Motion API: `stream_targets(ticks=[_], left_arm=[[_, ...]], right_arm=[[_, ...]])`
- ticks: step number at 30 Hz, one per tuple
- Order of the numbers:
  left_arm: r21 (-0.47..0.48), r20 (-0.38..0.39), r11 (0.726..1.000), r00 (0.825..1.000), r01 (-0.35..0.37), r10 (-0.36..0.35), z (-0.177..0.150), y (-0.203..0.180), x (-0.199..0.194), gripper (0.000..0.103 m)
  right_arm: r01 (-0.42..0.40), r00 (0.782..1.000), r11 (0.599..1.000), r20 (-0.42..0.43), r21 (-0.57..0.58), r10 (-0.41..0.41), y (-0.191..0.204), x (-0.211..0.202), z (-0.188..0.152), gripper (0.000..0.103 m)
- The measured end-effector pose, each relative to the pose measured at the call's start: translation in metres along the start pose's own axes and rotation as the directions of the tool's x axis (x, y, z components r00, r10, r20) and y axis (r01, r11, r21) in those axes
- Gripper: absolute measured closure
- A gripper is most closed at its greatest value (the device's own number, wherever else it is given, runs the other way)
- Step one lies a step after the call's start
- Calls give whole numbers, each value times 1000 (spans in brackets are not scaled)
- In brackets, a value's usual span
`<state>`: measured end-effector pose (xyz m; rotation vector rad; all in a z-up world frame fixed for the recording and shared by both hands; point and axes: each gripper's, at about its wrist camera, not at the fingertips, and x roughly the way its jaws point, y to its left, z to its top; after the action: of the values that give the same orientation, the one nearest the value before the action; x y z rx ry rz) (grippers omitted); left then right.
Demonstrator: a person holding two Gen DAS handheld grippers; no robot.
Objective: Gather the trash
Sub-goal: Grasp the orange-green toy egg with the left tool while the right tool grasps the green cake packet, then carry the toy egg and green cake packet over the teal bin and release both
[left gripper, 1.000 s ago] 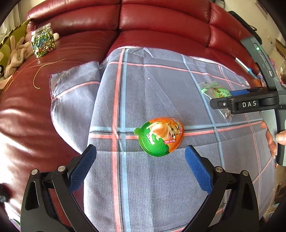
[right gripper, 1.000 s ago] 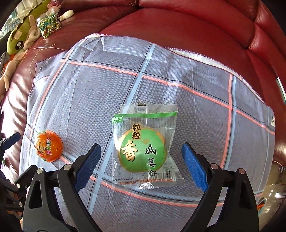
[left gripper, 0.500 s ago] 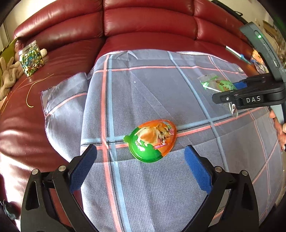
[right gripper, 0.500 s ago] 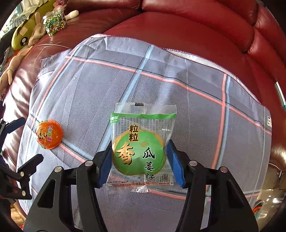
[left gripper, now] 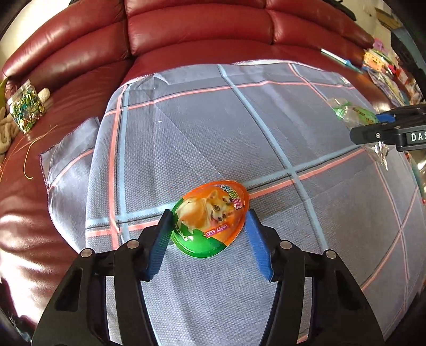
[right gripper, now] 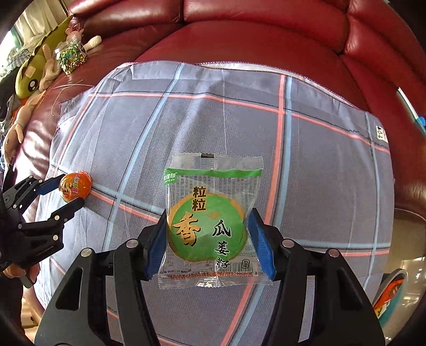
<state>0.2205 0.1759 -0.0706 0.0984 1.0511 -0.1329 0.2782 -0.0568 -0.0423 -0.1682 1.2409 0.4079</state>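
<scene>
An egg-shaped orange and green pack [left gripper: 210, 221] with a dog picture lies on the plaid cloth [left gripper: 186, 133] over the red sofa. My left gripper [left gripper: 209, 215] is closing on it, and both blue pads touch its sides. In the right wrist view the same pack [right gripper: 76, 186] sits between the left gripper's [right gripper: 72, 190] fingers at the far left. My right gripper [right gripper: 208, 213] is shut on a clear snack packet [right gripper: 210, 226] with a green round label, held above the cloth [right gripper: 213, 119]. The left wrist view shows that packet [left gripper: 351, 111] in the right gripper [left gripper: 368, 125] at the right edge.
A jar of glittery bits [left gripper: 25, 106] and a yellow string [left gripper: 29, 157] rest on the sofa seat to the left, next to plush toys [right gripper: 34, 71]. The sofa back [left gripper: 199, 24] rises behind the cloth. Assorted small items [left gripper: 386, 69] lie at the far right.
The left gripper moved in over the egg pack and its jaws closed from wide apart onto the pack's sides. The right gripper shut on the snack packet and lifted it off the cloth.
</scene>
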Motion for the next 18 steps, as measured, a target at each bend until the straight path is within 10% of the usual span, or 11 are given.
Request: stream_targets(ticks=[18], left_arm=[[70,89,988,985,141,-147,36,-141,-59,46]], right_arm=[[-3,993,980,116,201,-21,-120,-87,-89,48]])
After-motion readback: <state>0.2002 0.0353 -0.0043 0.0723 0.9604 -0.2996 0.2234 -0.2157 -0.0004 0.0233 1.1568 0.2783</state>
